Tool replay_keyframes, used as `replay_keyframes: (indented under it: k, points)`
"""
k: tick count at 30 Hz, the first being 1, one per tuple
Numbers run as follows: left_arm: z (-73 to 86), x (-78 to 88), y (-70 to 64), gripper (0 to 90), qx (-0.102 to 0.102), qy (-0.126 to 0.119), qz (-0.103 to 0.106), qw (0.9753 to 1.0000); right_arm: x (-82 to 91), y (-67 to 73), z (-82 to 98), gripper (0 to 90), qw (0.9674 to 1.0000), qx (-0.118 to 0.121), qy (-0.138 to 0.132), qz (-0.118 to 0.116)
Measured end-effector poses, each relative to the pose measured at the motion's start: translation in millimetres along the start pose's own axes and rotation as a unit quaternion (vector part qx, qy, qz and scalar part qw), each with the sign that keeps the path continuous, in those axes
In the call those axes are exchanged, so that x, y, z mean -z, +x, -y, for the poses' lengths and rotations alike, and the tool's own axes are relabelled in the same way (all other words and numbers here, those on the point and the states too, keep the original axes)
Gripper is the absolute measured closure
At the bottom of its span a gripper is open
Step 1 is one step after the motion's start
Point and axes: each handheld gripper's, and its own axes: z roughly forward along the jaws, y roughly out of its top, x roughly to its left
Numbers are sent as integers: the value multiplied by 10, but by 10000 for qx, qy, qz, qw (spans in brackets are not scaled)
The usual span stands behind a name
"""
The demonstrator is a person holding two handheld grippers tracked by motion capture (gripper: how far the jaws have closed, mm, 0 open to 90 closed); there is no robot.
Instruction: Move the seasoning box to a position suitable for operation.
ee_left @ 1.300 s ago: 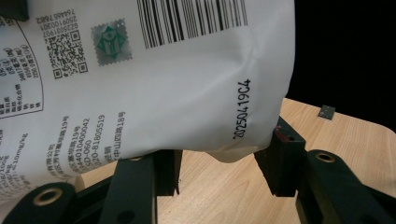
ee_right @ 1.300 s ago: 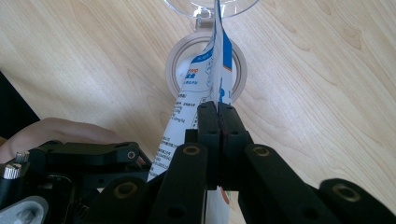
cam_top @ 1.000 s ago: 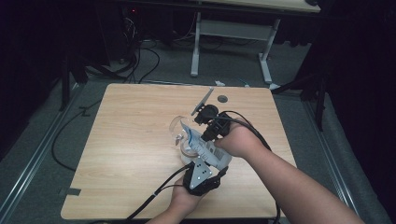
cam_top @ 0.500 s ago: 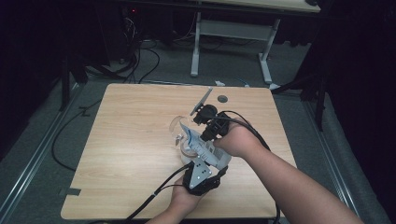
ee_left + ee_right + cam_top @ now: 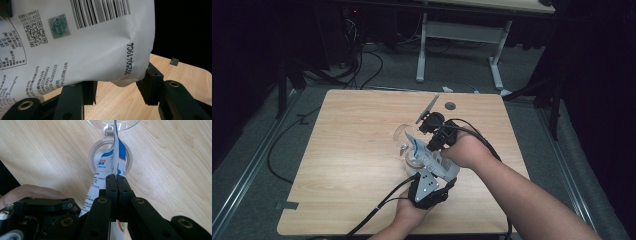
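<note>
A white pouch with blue print and a barcode hangs over a clear jar near the middle of the table. In the right gripper view the pouch drops edge-on into the jar's round white mouth, with the clear flip lid open beyond. My right gripper is shut on the pouch's thin edge. In the left gripper view the pouch's bulging lower corner sits between the jaws of my left gripper, which press on it from both sides. My left gripper is nearer the front edge than my right gripper.
The wooden table has bare room on its left half. A small dark round thing lies near the far edge, and a small dark tab lies on the wood. Cables trail off the front edge. A desk frame stands behind.
</note>
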Motion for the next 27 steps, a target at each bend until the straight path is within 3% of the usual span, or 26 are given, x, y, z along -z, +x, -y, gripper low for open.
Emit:
replay_keyframes:
  k: [27]
  points:
    - [-19, -5, 12, 548, 37, -2, 31, 10000, -26, -9, -19, 897, 10000, 4, -17, -33]
